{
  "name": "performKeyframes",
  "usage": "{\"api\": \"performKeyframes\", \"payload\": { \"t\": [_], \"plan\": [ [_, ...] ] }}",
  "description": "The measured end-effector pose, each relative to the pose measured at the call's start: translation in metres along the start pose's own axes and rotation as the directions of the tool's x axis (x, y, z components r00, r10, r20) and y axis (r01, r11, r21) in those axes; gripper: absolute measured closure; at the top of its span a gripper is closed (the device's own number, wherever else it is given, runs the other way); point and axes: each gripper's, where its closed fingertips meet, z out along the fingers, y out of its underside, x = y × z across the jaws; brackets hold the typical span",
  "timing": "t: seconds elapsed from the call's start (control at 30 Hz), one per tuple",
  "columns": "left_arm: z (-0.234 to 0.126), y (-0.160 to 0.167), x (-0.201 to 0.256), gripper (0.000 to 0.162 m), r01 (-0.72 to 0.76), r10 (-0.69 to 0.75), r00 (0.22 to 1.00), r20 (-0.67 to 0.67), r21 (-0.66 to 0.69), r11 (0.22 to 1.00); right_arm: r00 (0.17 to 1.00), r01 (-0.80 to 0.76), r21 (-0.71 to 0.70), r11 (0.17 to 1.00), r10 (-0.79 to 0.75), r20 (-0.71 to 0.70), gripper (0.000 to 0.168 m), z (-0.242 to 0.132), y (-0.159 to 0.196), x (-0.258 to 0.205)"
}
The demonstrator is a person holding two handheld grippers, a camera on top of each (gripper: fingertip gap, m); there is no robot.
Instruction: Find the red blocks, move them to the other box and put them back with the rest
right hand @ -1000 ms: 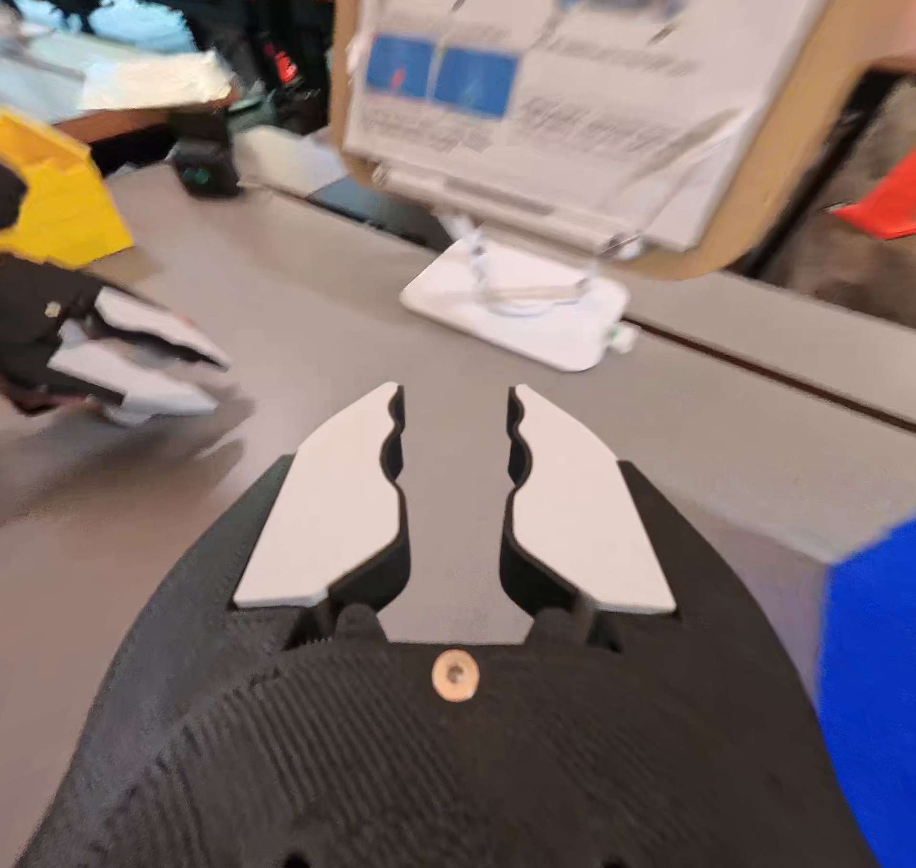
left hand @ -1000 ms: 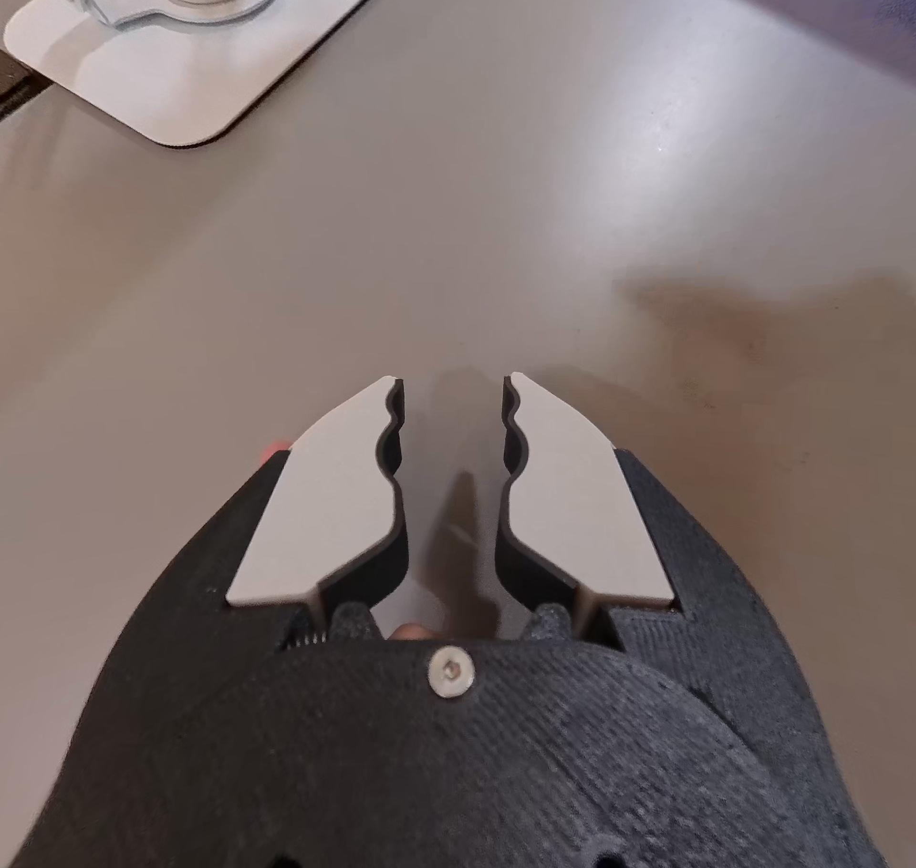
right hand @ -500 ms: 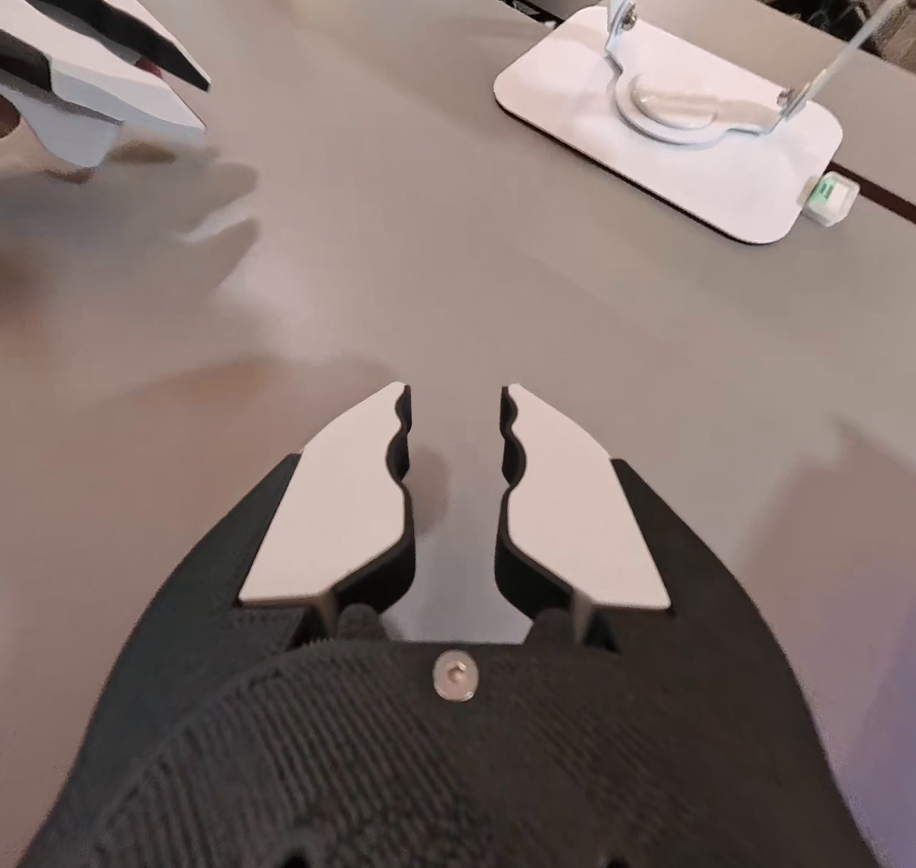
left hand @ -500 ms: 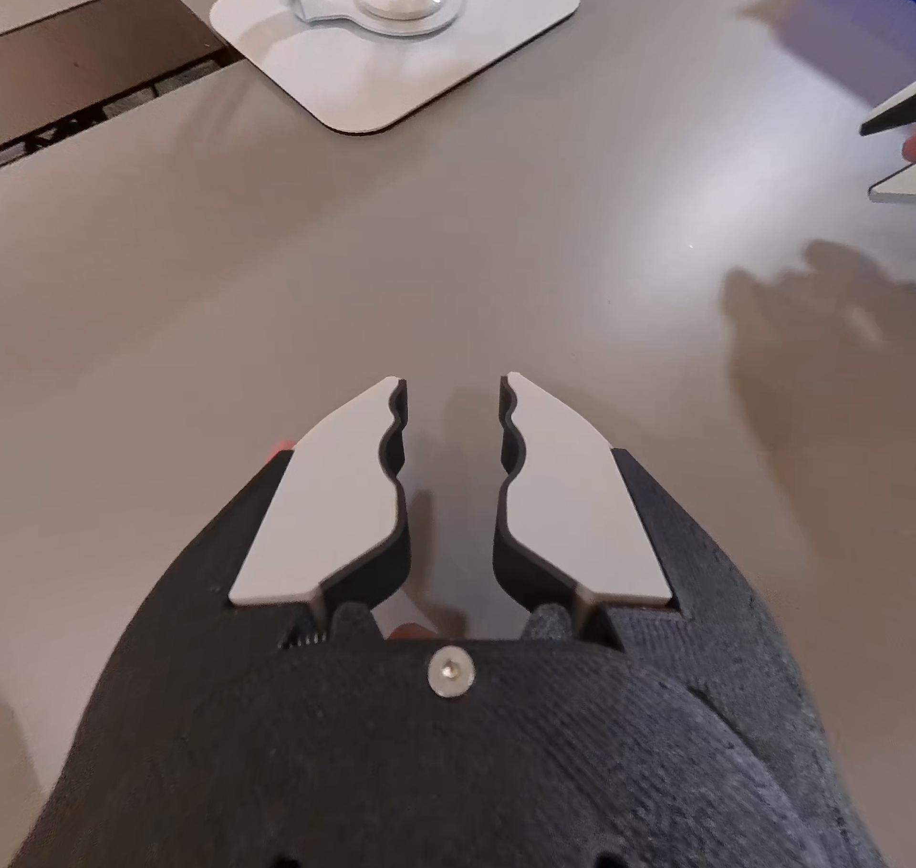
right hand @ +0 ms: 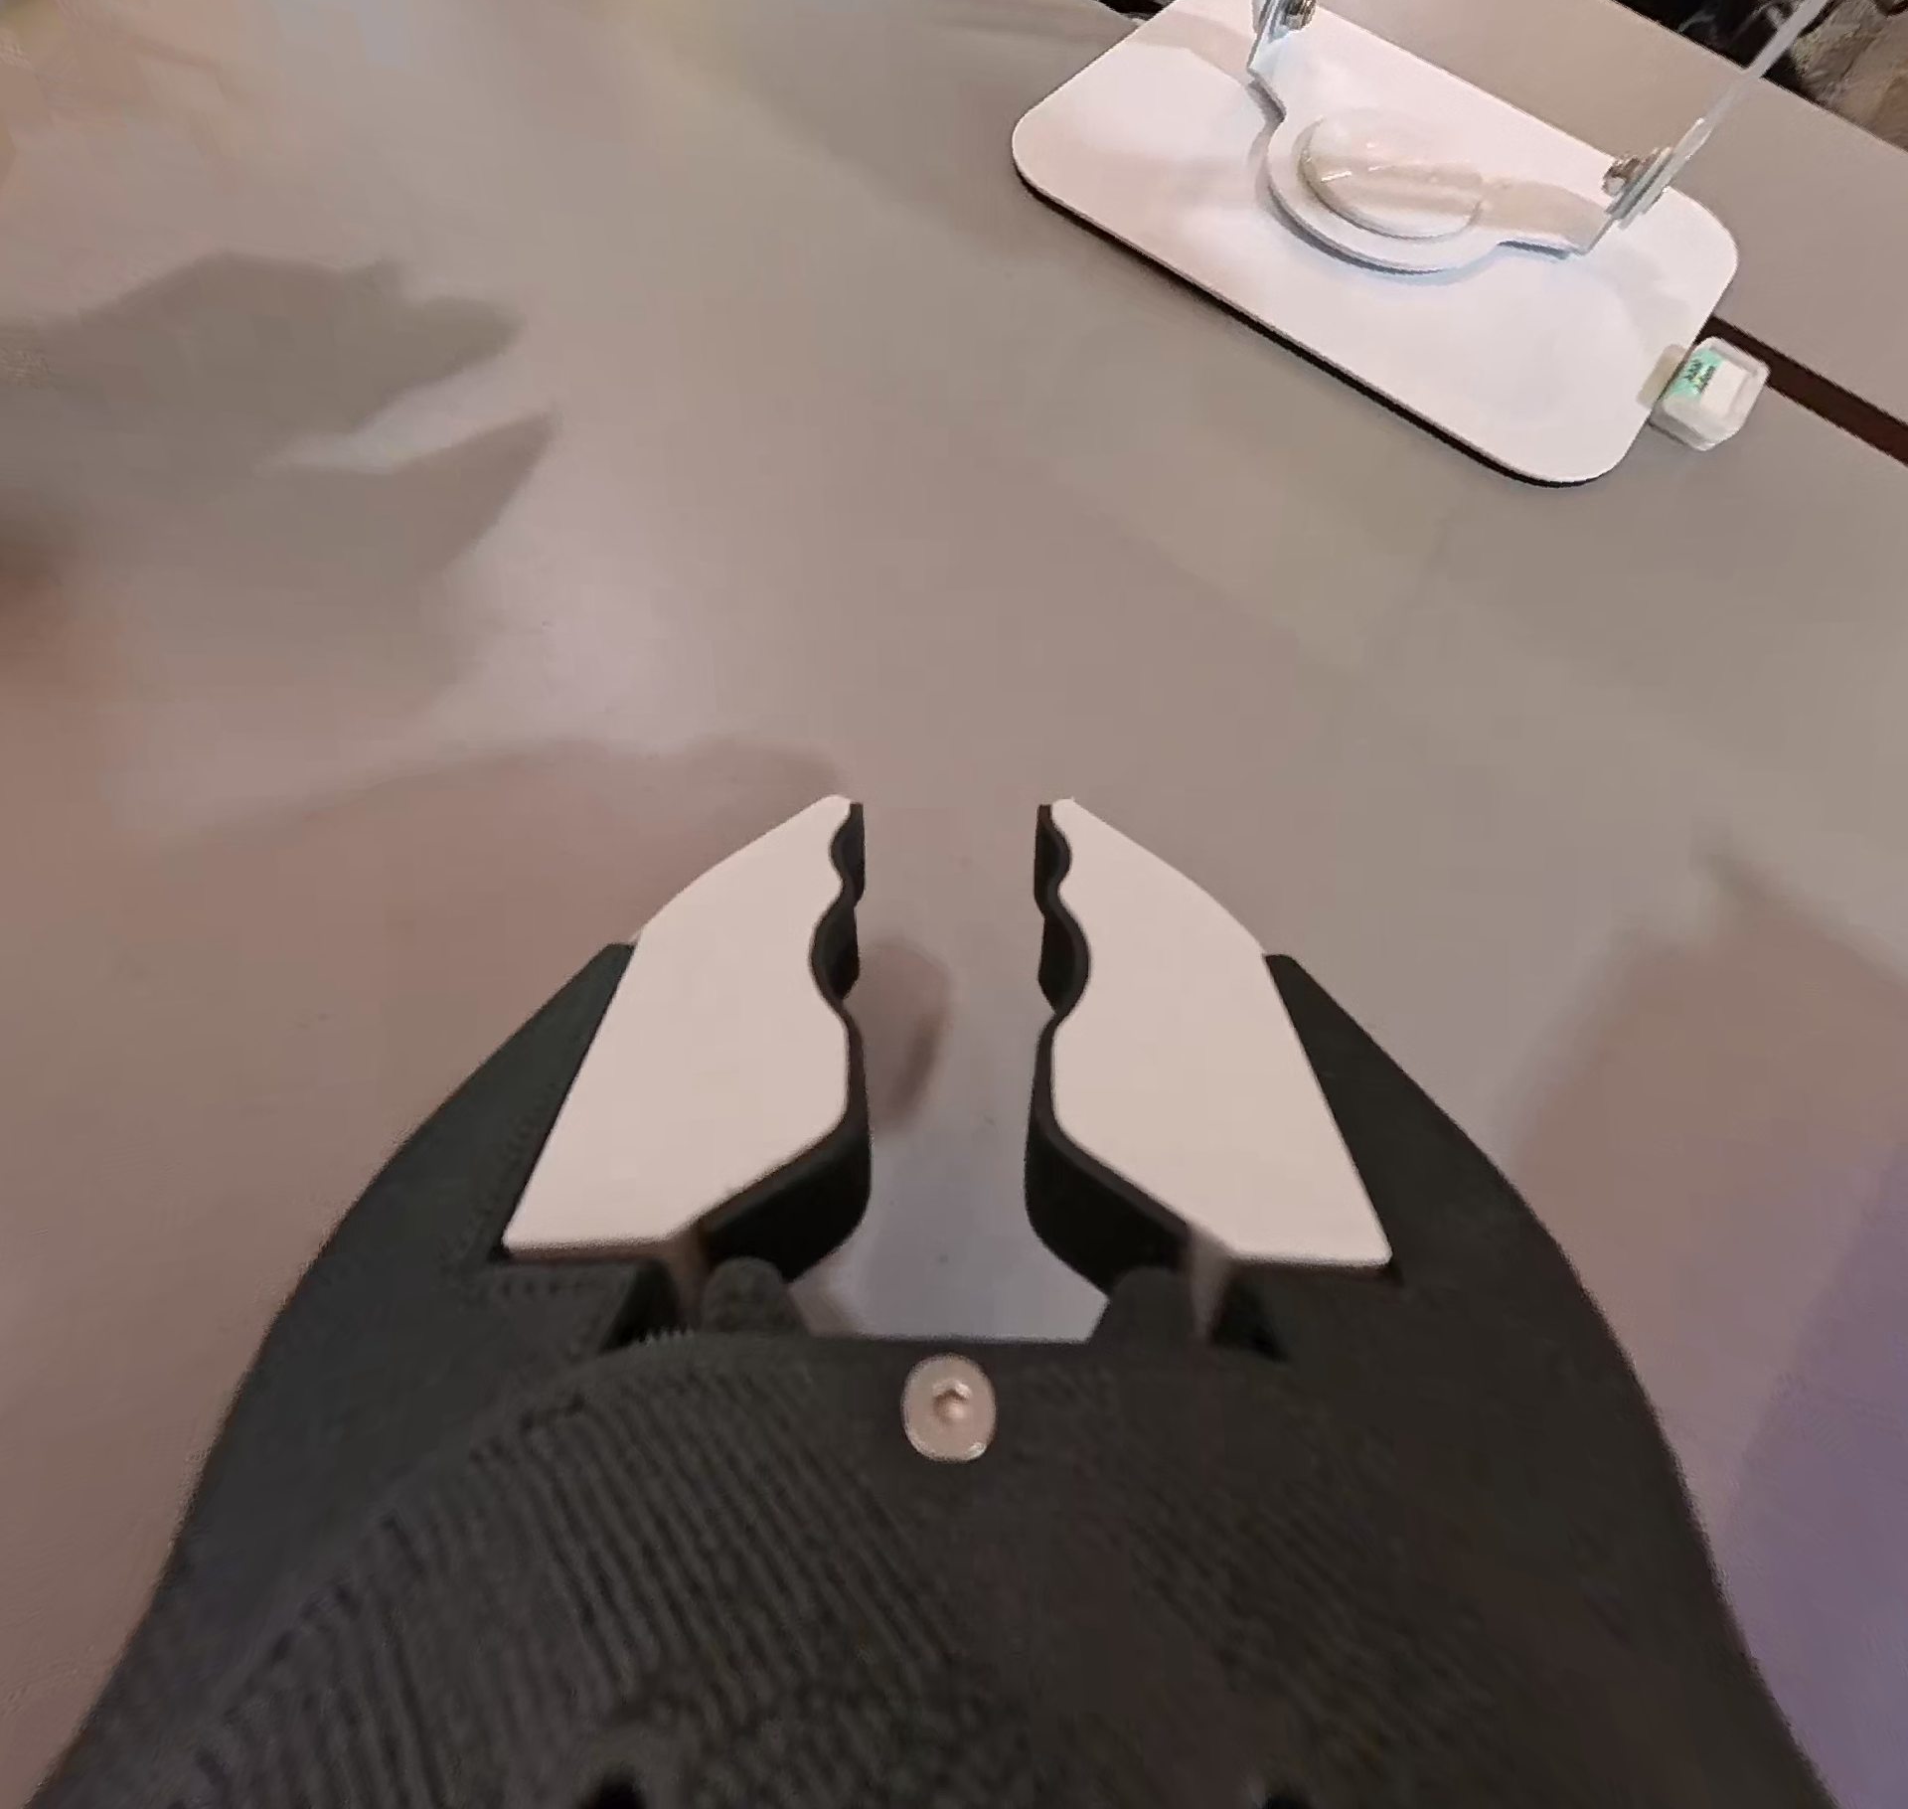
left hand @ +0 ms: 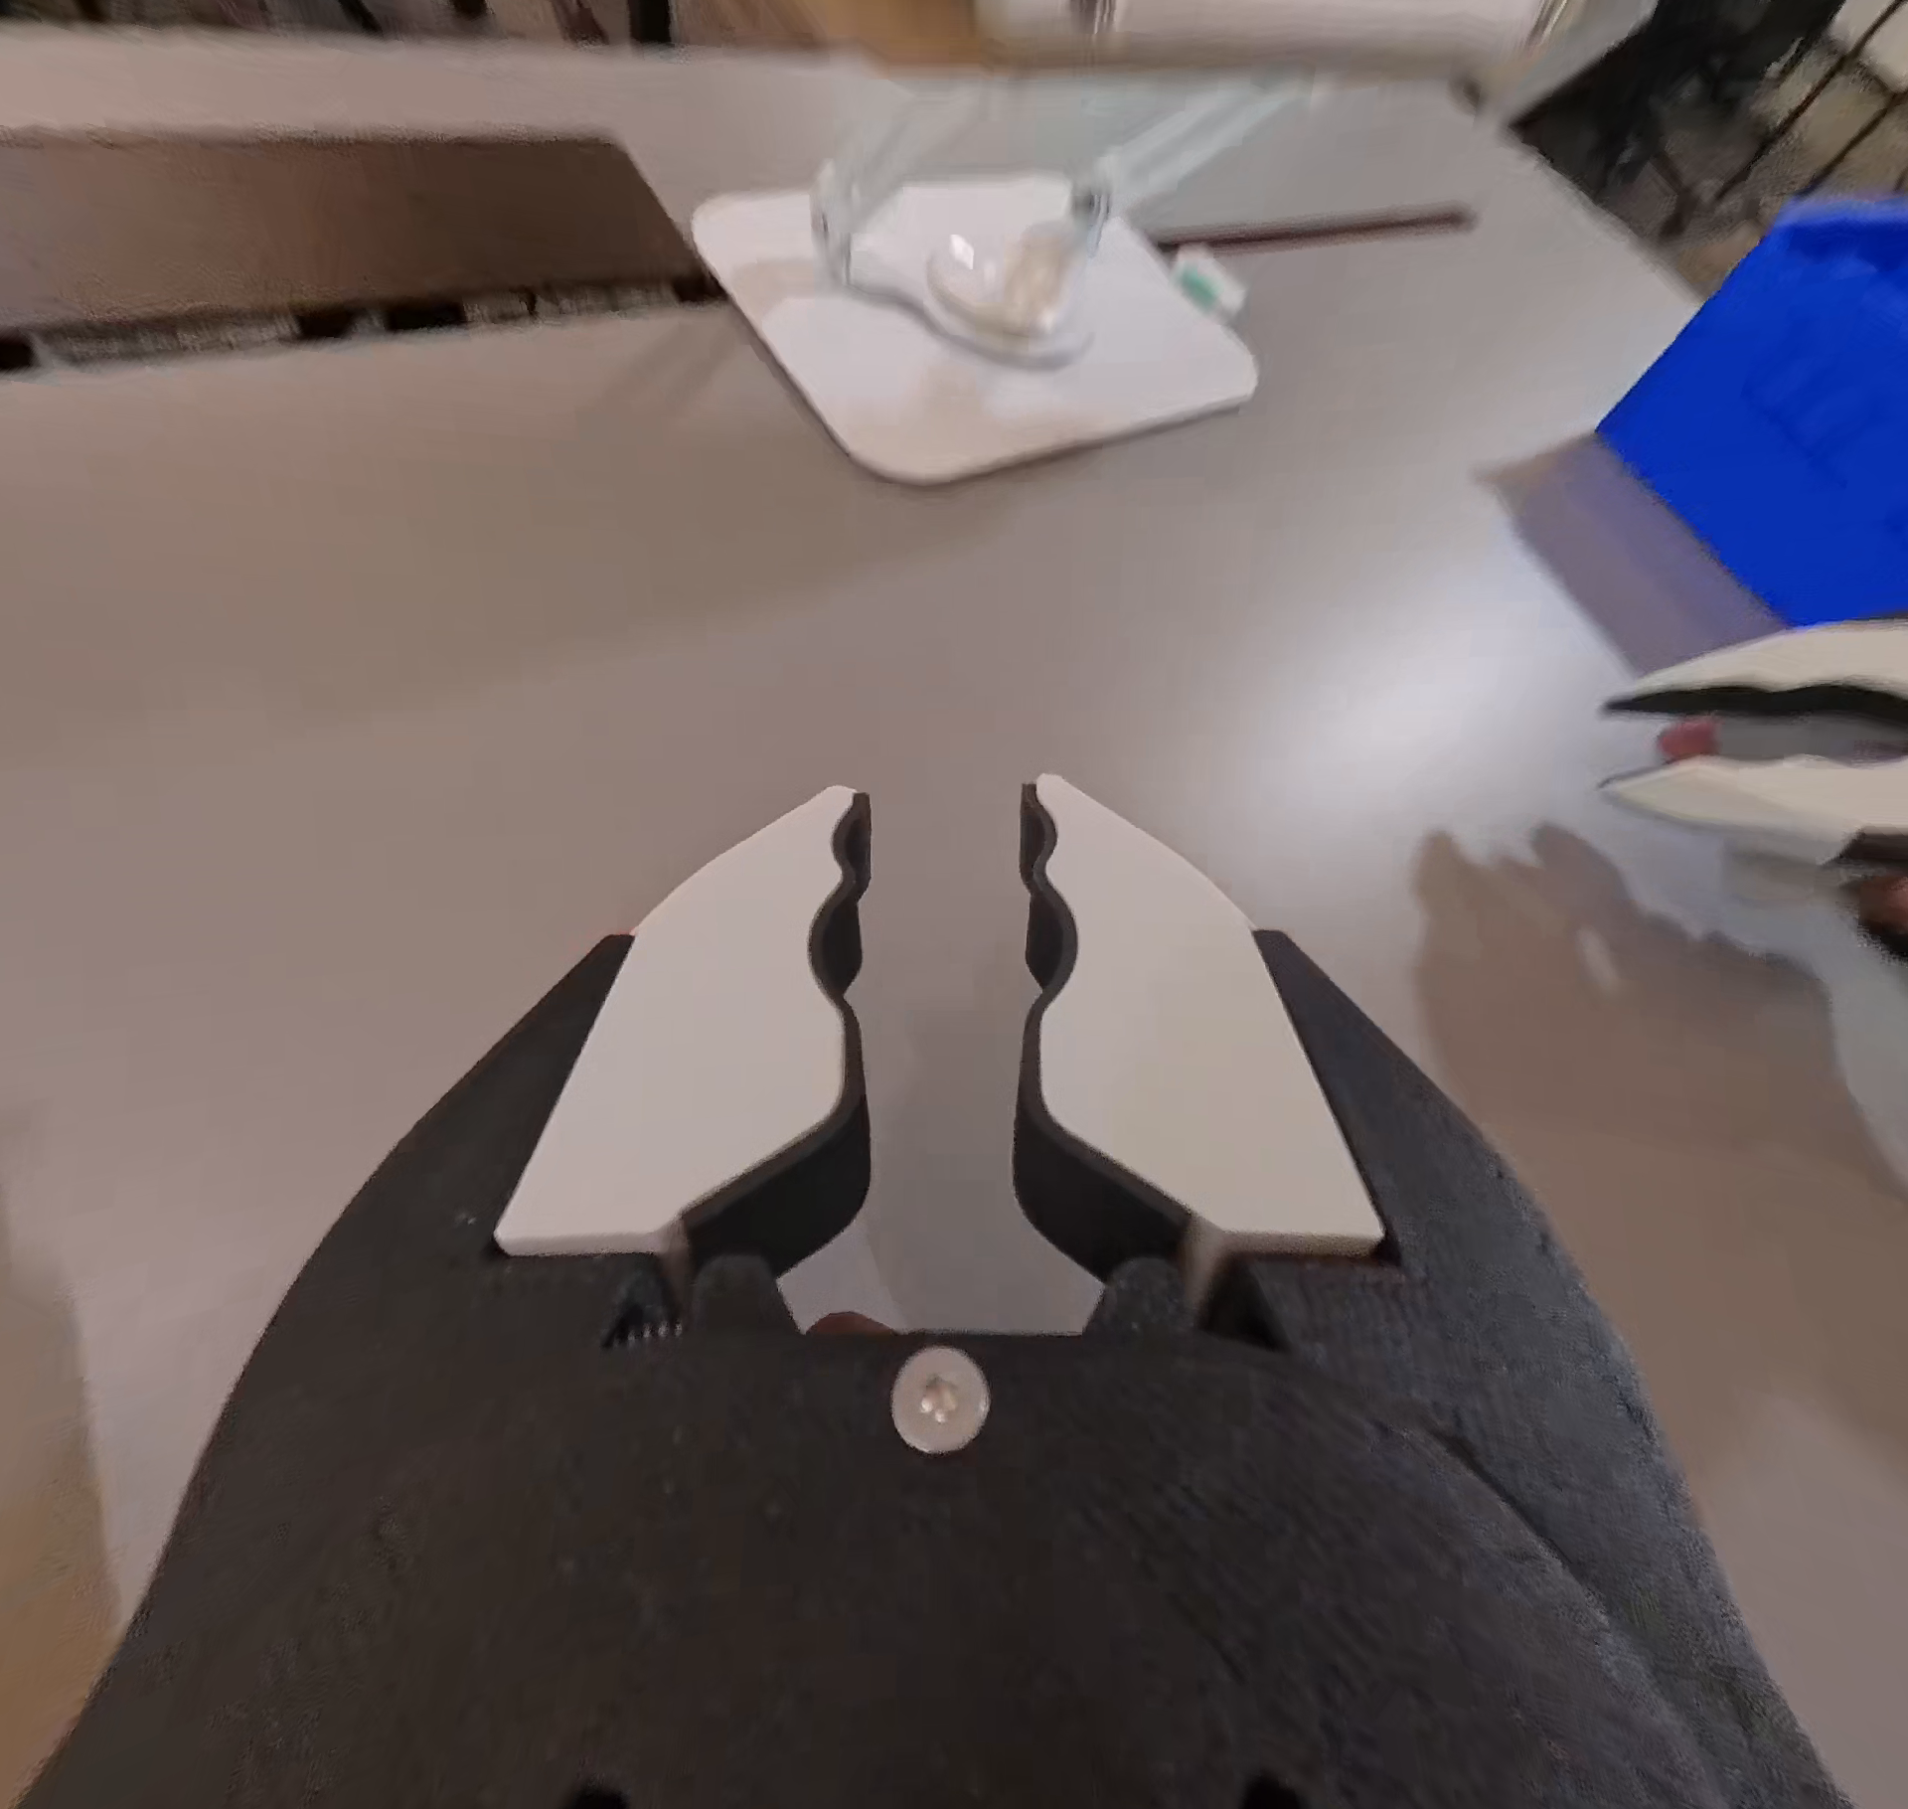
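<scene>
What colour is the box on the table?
Blue; the box shows only in the left wrist view, at the right edge.

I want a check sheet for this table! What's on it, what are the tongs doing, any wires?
Surface: grey table, bare in the middle, shadows across it.
Job's things: blue box at the right edge of the left wrist view; no red blocks seen.
Clutter: white stand base with a clear holder on it; a small white tag at its corner.
Grippers: left tongs open, empty; right tongs open, empty.
Cables: nothing seen.
Surroundings: blurred chair legs and a dark slot along the table's far side.
</scene>
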Motion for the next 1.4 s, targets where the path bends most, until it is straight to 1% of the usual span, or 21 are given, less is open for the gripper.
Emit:
{"api": "performKeyframes", "payload": {
  "t": [0.13,0.2,0.27,0.33,0.4,0.43,0.53,0.6,0.67,0.73,0.87,0.97,1.03,1.1,1.17,1.4],
  "plan": [
    [-0.055,-0.060,-0.008,0.130,0.015,-0.021,0.999,0.039,0.160,0.987,1.000,0.024,-0.002,1.000,-0.024,-0.006,0.137,0.001,0.001,0.001],
    [-0.089,-0.083,-0.029,0.128,0.006,-0.033,0.993,0.109,0.234,0.972,1.000,0.029,-0.002,1.000,-0.029,-0.001,0.138,0.003,0.000,0.000],
    [-0.124,-0.095,-0.059,0.127,-0.005,-0.060,0.975,0.216,0.290,0.957,0.999,0.036,0.000,0.999,-0.036,0.008,0.138,0.007,-0.003,-0.001],
    [-0.158,-0.093,-0.097,0.126,-0.014,-0.099,0.932,0.347,0.308,0.951,0.999,0.046,0.003,0.999,-0.046,0.024,0.139,0.011,-0.007,-0.005],
    [-0.196,-0.079,-0.142,0.129,0.009,-0.165,0.842,0.513,0.293,0.956,0.997,0.063,0.004,0.998,-0.063,0.042,0.139,0.016,-0.011,-0.011],
    [-0.215,-0.073,-0.158,0.130,0.012,-0.186,0.805,0.564,0.298,0.954,0.996,0.074,0.004,0.997,-0.074,0.050,0.139,0.019,-0.013,-0.014],
    [-0.260,-0.050,-0.192,0.129,0.074,-0.270,0.736,0.621,0.322,0.944,0.991,0.114,0.004,0.993,-0.114,0.069,0.139,0.026,-0.017,-0.024],
    [-0.278,-0.033,-0.207,0.132,0.127,-0.325,0.715,0.619,0.342,0.931,0.988,0.133,0.001,0.991,-0.133,0.080,0.140,0.031,-0.019,-0.028],
    [-0.283,-0.019,-0.214,0.138,0.162,-0.350,0.728,0.589,0.348,0.923,0.986,0.141,-0.002,0.990,-0.140,0.093,0.140,0.035,-0.020,-0.033],
    [-0.278,-0.003,-0.219,0.139,0.204,-0.358,0.738,0.572,0.317,0.926,0.985,0.142,-0.001,0.990,-0.141,0.101,0.140,0.038,-0.022,-0.036],
    [-0.263,0.025,-0.230,0.138,0.223,-0.287,0.733,0.616,0.181,0.958,0.985,0.143,-0.002,0.990,-0.142,0.100,0.140,0.039,-0.023,-0.038],
    [-0.242,0.045,-0.227,0.135,0.251,-0.227,0.772,0.593,0.044,0.967,0.986,0.145,-0.006,0.989,-0.144,0.086,0.140,0.039,-0.022,-0.036],
    [-0.227,0.060,-0.223,0.133,0.280,-0.206,0.799,0.565,-0.047,0.959,0.987,0.138,-0.008,0.990,-0.137,0.079,0.140,0.038,-0.022,-0.034],
    [-0.212,0.072,-0.216,0.128,0.333,-0.232,0.825,0.516,-0.111,0.936,0.989,0.129,-0.011,0.992,-0.128,0.074,0.140,0.037,-0.020,-0.033],
    [-0.203,0.080,-0.214,0.126,0.371,-0.258,0.836,0.484,-0.151,0.916,0.990,0.125,-0.013,0.992,-0.124,0.063,0.140,0.035,-0.018,-0.030],
    [-0.189,0.100,-0.231,0.125,0.341,-0.112,0.829,0.548,-0.336,0.878,0.995,0.100,-0.014,0.995,-0.100,0.014,0.140,0.021,-0.010,-0.017]
  ]
}}
